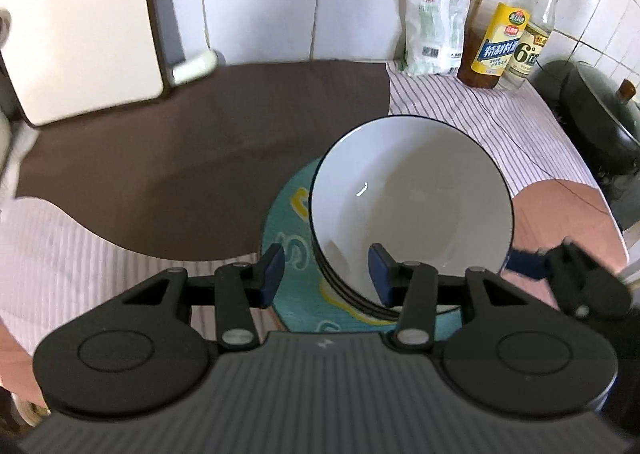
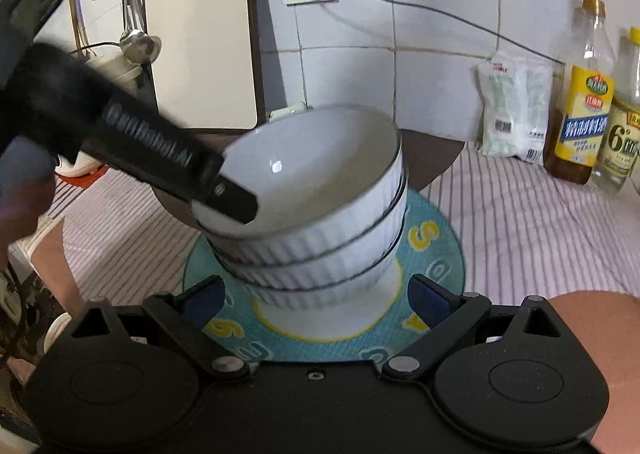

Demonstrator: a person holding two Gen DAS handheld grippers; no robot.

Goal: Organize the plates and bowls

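A stack of white ribbed bowls (image 2: 320,213) with dark rims stands on a teal plate (image 2: 436,254) with yellow letters. In the left wrist view the top bowl (image 1: 412,197) fills the centre. My left gripper (image 1: 326,276) straddles its near rim, one blue pad inside the bowl and the other outside. A gap shows between the outer pad and the wall, so it is open. The right wrist view shows that left gripper (image 2: 236,201) reaching in from the left onto the rim. My right gripper (image 2: 318,302) stands wide open, low beside the stack's base, touching nothing.
A white bag (image 1: 436,33) and two bottles (image 1: 504,25) stand against the tiled wall at the back right. A dark lidded pot (image 1: 600,105) sits at the right edge. A white board (image 2: 200,33) leans at the back left beside hanging utensils (image 2: 134,13). A brown mat (image 1: 200,141) covers the striped cloth (image 2: 520,221).
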